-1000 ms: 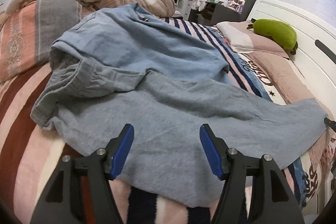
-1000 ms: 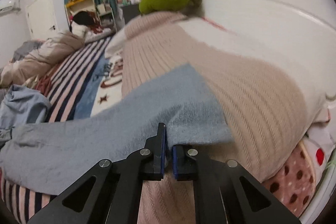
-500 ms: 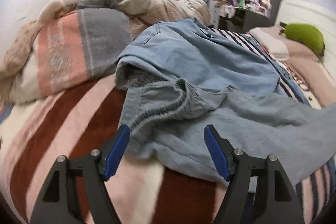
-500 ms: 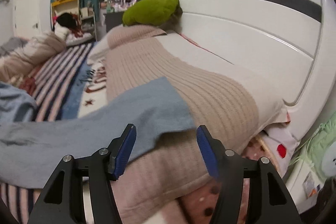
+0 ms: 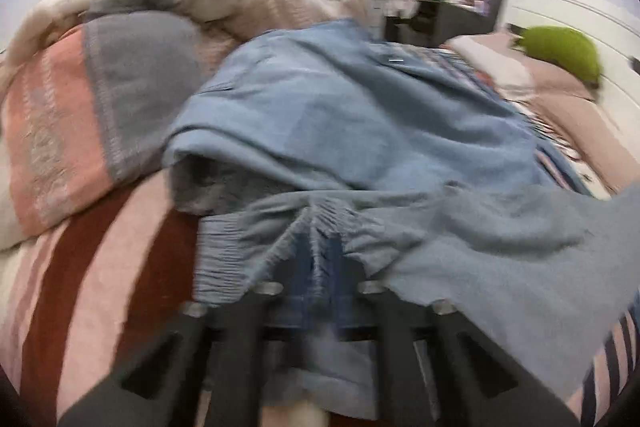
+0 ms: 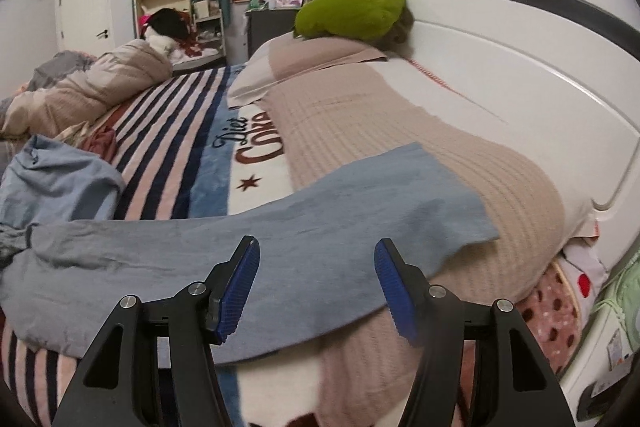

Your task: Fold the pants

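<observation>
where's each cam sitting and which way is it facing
Left wrist: on the left gripper, low over the bed, facing the pants waistband bunched in its shut jaws; only black gripper arms show.
Right wrist: on the right gripper, facing the pant leg end on the pillow; open blue pads show.
Shared: the pants, green plush, white headboard.

The bed [image 6: 500, 75] wears a striped blanket [image 6: 172, 147]. On it lie the blue pants [image 6: 320, 227] — one leg reaching the beige pillow [image 6: 400, 131] at the headboard edge, where a green plush [image 6: 352, 9] sits. A rumpled quilt [image 5: 120, 95] is heaped along the far edge — pink and grey.
</observation>
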Demonstrator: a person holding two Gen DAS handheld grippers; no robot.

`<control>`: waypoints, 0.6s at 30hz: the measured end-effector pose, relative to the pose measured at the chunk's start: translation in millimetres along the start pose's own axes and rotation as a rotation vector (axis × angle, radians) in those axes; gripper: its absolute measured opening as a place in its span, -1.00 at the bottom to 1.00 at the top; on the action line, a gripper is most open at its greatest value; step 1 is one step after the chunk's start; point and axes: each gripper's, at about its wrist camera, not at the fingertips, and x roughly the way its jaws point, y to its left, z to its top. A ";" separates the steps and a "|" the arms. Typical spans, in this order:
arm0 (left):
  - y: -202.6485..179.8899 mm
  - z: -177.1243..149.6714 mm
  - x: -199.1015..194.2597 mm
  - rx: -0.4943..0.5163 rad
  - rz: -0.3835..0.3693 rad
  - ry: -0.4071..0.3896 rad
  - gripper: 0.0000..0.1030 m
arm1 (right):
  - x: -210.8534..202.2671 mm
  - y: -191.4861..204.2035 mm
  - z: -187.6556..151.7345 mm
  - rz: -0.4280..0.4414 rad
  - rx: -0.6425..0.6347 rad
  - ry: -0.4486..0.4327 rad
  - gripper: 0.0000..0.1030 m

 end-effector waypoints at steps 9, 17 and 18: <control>21.4 0.6 6.0 -0.026 0.029 0.004 -0.90 | 12.9 15.3 3.5 0.037 -0.011 0.014 0.08; 19.6 10.6 8.6 0.010 -0.172 0.007 0.31 | 16.6 18.5 0.6 0.053 -0.009 0.024 0.08; 19.2 12.0 12.0 0.005 -0.192 0.015 0.31 | 17.3 18.4 0.7 0.056 -0.007 0.024 0.08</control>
